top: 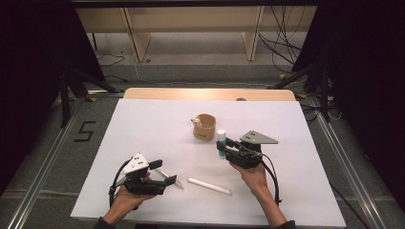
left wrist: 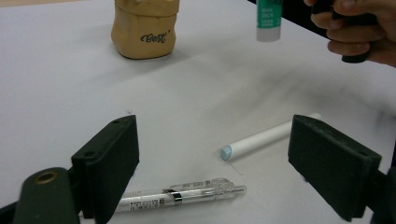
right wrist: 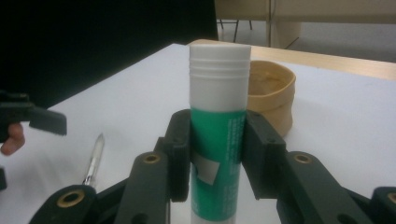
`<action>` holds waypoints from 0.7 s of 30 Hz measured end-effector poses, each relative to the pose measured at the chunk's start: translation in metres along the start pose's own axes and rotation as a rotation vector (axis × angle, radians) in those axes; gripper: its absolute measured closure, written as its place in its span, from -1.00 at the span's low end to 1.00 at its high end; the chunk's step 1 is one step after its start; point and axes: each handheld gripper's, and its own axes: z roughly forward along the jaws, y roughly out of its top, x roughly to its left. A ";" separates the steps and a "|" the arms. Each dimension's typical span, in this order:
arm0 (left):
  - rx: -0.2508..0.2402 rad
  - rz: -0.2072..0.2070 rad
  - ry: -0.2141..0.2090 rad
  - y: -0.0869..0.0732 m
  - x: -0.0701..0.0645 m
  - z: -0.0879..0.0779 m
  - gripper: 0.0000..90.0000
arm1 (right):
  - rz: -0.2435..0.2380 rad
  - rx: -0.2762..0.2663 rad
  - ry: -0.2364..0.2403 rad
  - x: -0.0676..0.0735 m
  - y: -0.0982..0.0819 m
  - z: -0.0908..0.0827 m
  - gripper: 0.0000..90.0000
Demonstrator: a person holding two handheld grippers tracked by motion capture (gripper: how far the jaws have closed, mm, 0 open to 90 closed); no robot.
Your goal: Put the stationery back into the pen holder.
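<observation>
A green glue stick (right wrist: pixel 218 135) with a white cap stands upright between both pads of my right gripper (right wrist: pixel 218 154), which is shut on it. From above, that gripper (top: pixel 225 147) holds the glue stick (top: pixel 221 143) just right of a tan cup (top: pixel 204 126). My left gripper (top: pixel 165 172) is open low over the white board. A clear pen (left wrist: pixel 187 195) lies between its jaws and a white marker (left wrist: pixel 266 138) lies a little farther out. In the left gripper view the glue stick (left wrist: pixel 269 21) hangs above the board near the cup (left wrist: pixel 144 29).
The white board (top: pixel 143 129) covers a wooden table. A small white item (top: pixel 195 121) sticks out of the cup. Dark stands and cables surround the table, and a "5" mark (top: pixel 84 130) is on the floor at left.
</observation>
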 end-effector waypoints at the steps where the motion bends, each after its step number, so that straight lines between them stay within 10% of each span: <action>1: 0.003 0.009 0.001 0.000 -0.001 0.000 -0.65 | 0.005 -0.001 0.000 -0.001 0.001 0.002 0.47; 21: 0.007 0.059 0.011 -0.003 -0.005 0.001 -0.65 | 0.018 0.001 -0.038 -0.012 0.036 0.033 0.46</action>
